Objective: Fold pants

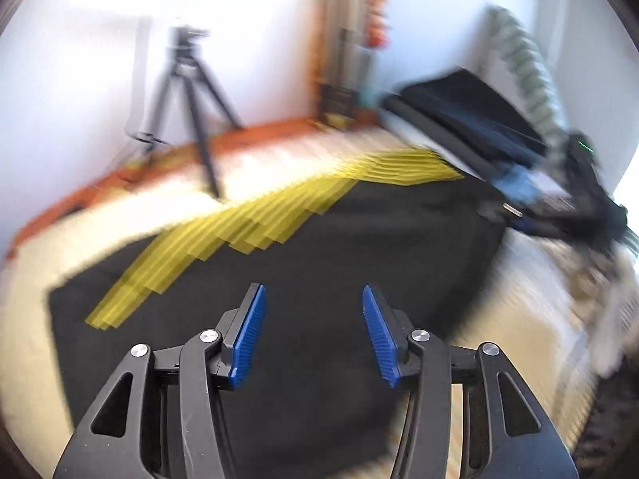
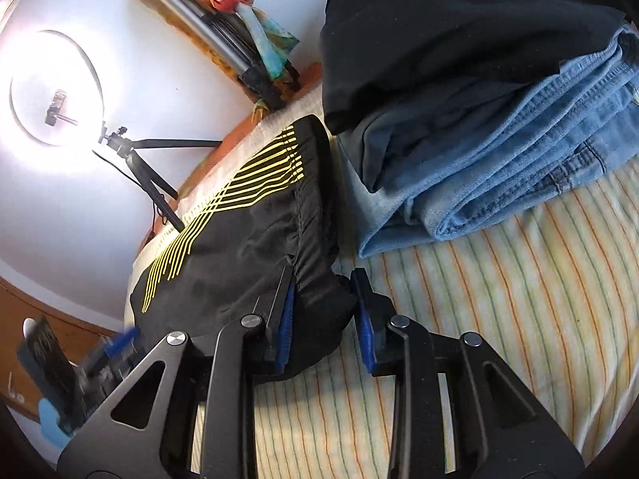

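The black pants (image 2: pixel 239 247) with yellow stripes lie flat on a striped bed sheet (image 2: pixel 499 299).

The right tongs (image 2: pixel 325 323) point down at the near corner of the pants. A bunched bit of that black cloth sits between the two blue pads (image 2: pixel 285 327). The left pad touches the cloth. I cannot tell if the right pad presses on it too. The gap between the pads is small.

The left tongs (image 1: pixel 315 335) hang over the pants (image 1: pixel 319 247), about half open. Nothing is between their blue pads (image 1: pixel 249 339). The yellow stripes (image 1: pixel 247 235) run ahead of them and to their left. This view is blurry.

Ahead and to the right of the right tongs is a pile of folded jeans (image 2: pixel 519 167) with dark clothes (image 2: pixel 439 32) on top. A tripod (image 2: pixel 147 175) stands far ahead to their left.
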